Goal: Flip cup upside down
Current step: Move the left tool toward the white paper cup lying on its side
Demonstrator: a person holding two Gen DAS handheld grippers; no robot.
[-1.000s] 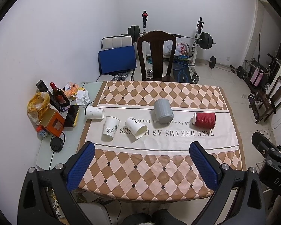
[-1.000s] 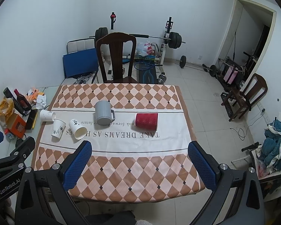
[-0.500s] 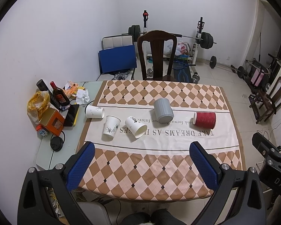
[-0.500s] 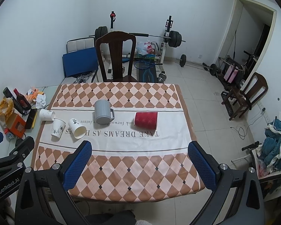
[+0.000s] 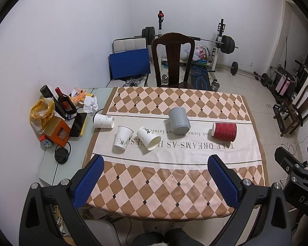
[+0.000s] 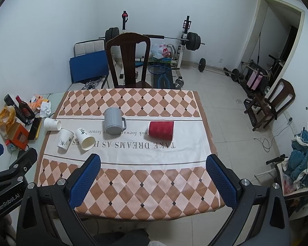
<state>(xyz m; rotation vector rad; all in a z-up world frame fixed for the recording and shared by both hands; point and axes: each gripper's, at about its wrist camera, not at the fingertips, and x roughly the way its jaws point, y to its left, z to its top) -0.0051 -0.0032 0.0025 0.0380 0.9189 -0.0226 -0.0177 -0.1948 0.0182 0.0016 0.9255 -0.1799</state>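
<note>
Both cameras sit high up at the near end of the table point(image 5: 174, 184) and look down and across it toward the far wall. Neither one is close to anything on the table. The left camera sits a bit more to the left, so it shows more of the side shelf point(image 5: 51, 164). The right camera shows more floor on the right. Both see the whole table point(image 6: 133, 184) and the chair point(image 5: 172, 61).
</note>
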